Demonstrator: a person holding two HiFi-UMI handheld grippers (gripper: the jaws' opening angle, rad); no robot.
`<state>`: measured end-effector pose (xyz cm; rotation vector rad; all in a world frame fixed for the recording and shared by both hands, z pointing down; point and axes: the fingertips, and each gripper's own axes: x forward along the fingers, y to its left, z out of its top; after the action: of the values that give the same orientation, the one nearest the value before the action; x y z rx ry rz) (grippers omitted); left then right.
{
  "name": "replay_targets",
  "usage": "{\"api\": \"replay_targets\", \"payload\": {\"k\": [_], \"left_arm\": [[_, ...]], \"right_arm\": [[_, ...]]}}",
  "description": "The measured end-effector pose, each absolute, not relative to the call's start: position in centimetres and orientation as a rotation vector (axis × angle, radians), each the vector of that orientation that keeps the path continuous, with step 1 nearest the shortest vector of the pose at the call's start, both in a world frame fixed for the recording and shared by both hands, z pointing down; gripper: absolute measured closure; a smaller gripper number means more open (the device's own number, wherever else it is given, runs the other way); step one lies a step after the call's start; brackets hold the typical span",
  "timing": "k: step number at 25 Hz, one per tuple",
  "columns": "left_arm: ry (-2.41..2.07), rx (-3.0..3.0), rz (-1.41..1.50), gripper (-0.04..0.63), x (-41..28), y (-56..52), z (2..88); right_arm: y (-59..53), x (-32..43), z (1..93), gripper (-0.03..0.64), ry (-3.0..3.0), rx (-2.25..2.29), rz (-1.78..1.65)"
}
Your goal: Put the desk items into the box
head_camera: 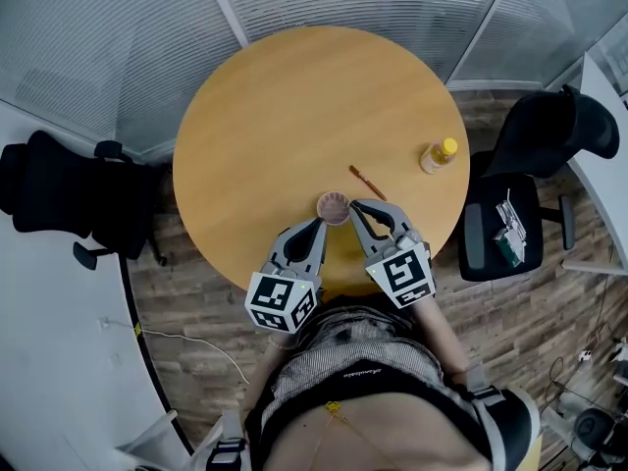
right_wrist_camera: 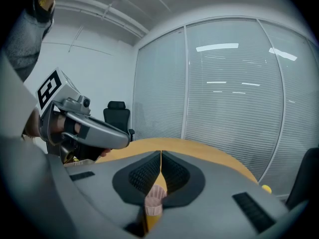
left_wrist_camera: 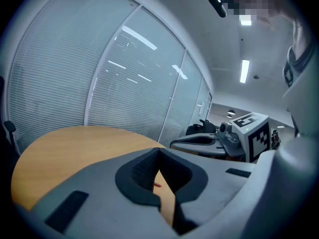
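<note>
On the round wooden table [head_camera: 294,106] near its front edge stands a small pinkish-brown ribbed cup [head_camera: 334,207]. A thin red-brown pen [head_camera: 368,178] lies just behind it, and a yellow-capped bottle [head_camera: 439,155] stands at the right rim. My left gripper [head_camera: 320,222] is shut and empty, its tip just left of the cup. My right gripper [head_camera: 355,205] is shut too, its tip just right of the cup. In the right gripper view the cup [right_wrist_camera: 154,198] shows through the gap below the closed jaws, not clamped. The pen [left_wrist_camera: 157,184] shows through the left gripper's gap.
A black office chair [head_camera: 69,199] stands left of the table. Another black chair [head_camera: 530,194] at the right carries small items on its seat. Glass walls with blinds [head_camera: 373,8] run behind the table. A white desk edge [head_camera: 603,165] lies far right.
</note>
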<state>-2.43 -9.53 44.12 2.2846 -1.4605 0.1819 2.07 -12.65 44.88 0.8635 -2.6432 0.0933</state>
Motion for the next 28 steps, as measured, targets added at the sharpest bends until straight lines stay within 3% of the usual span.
{"api": "replay_targets", "payload": {"k": [28], "left_arm": [[-1.443, 2.239, 0.187, 0.597, -3.4, -10.2, 45.6]], "right_arm": [[-16.8, 6.4, 56.8, 0.595, -2.342, 0.84, 0.257]]}}
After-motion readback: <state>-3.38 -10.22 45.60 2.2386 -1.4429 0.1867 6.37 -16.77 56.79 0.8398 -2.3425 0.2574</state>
